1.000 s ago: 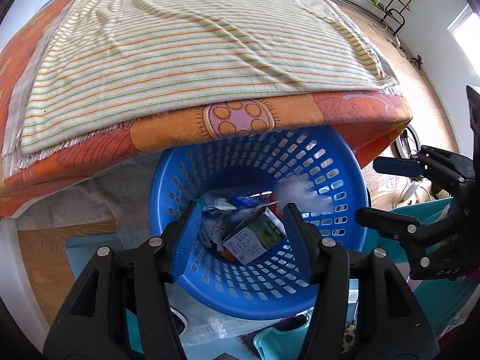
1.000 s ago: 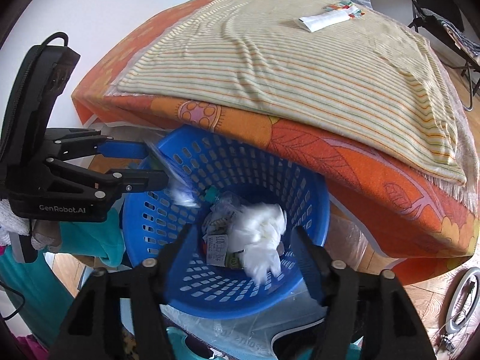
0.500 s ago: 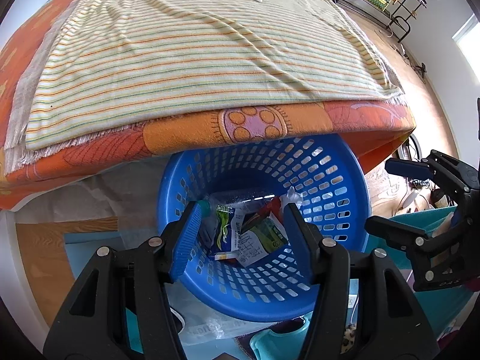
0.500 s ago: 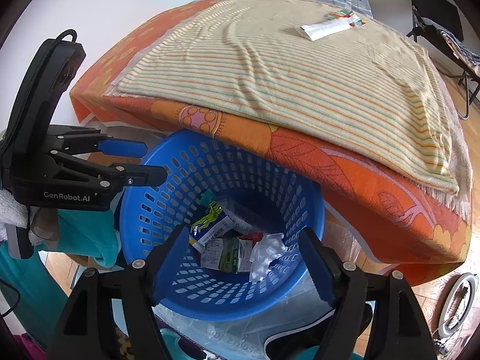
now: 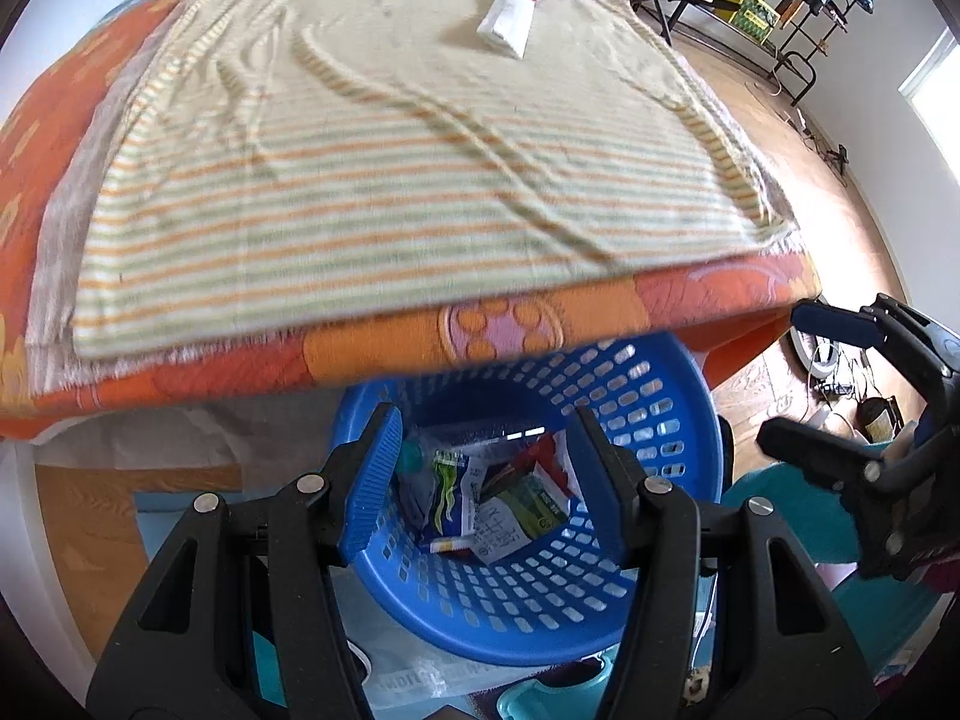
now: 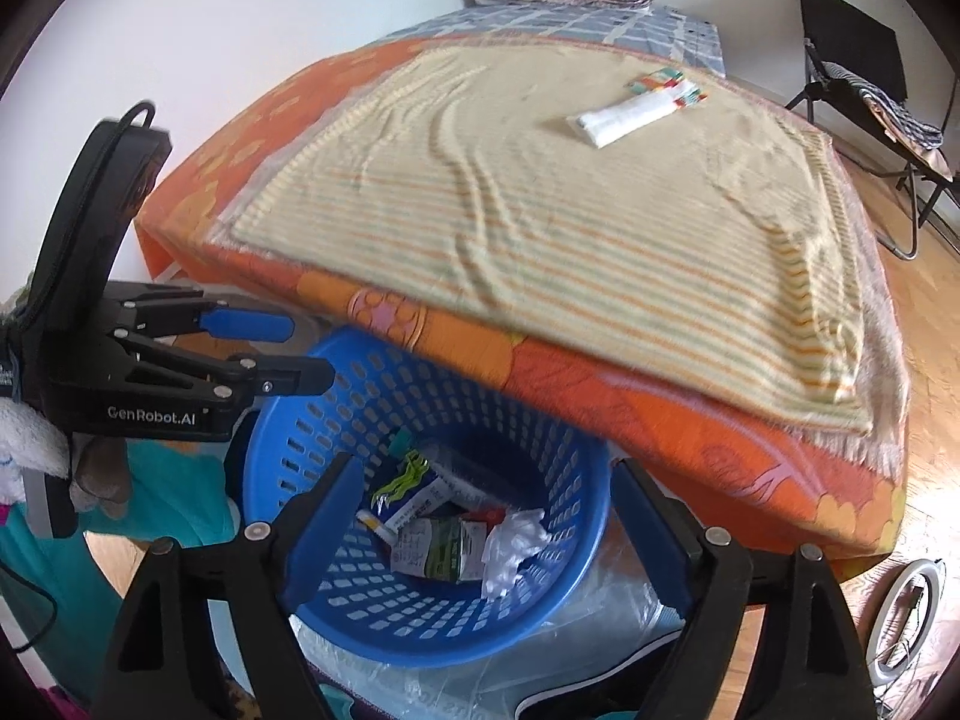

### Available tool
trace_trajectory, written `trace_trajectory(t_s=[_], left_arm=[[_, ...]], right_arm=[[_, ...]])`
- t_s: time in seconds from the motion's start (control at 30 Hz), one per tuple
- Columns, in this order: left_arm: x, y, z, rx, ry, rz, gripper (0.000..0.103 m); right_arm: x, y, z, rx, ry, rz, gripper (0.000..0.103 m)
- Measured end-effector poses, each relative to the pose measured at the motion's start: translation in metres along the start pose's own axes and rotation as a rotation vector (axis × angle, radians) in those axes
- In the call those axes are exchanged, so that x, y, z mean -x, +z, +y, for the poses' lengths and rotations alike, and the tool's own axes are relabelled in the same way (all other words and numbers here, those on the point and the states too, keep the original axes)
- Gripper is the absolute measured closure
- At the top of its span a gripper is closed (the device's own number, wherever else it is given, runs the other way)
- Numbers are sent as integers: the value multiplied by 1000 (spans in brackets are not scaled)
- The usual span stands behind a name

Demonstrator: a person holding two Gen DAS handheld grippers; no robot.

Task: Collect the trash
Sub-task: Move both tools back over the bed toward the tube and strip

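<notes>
Both grippers hang over the blue basket [image 5: 672,420] with nothing between their jaws.

The left gripper [image 5: 483,468] holds its jaws parted and empty; the right gripper [image 6: 480,516] has its jaws opening, also empty. Below and between both pairs of jaws, the basket holds a green carton [image 6: 441,546], a crumpled white tissue [image 6: 510,546] and wrappers [image 5: 450,495]. Beyond the jaws, on the bed's striped blanket [image 6: 540,204], lies a white tube [image 6: 624,117].
</notes>
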State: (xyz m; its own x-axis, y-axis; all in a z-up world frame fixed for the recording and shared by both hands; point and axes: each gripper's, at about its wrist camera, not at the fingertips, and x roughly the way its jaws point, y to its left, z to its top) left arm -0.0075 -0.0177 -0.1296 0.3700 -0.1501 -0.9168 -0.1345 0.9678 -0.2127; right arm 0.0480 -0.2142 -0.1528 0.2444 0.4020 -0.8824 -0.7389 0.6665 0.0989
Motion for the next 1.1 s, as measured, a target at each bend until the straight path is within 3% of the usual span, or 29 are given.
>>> trace_trajectory(t_s=[0.43, 0.73, 0.9, 1.1], left_arm=[[24, 94, 14, -19, 21, -140, 44], [-3, 167, 16, -22, -10, -166, 44], [-16, 213, 25, 2, -5, -197, 44], [-25, 275, 52, 43, -8, -247, 44]], right_arm=[[23, 69, -62, -139, 7, -102, 15], [19, 127, -120, -224, 5, -155, 15], [4, 164, -148, -283, 20, -180, 15], [-37, 202, -149, -277, 43, -164, 15]])
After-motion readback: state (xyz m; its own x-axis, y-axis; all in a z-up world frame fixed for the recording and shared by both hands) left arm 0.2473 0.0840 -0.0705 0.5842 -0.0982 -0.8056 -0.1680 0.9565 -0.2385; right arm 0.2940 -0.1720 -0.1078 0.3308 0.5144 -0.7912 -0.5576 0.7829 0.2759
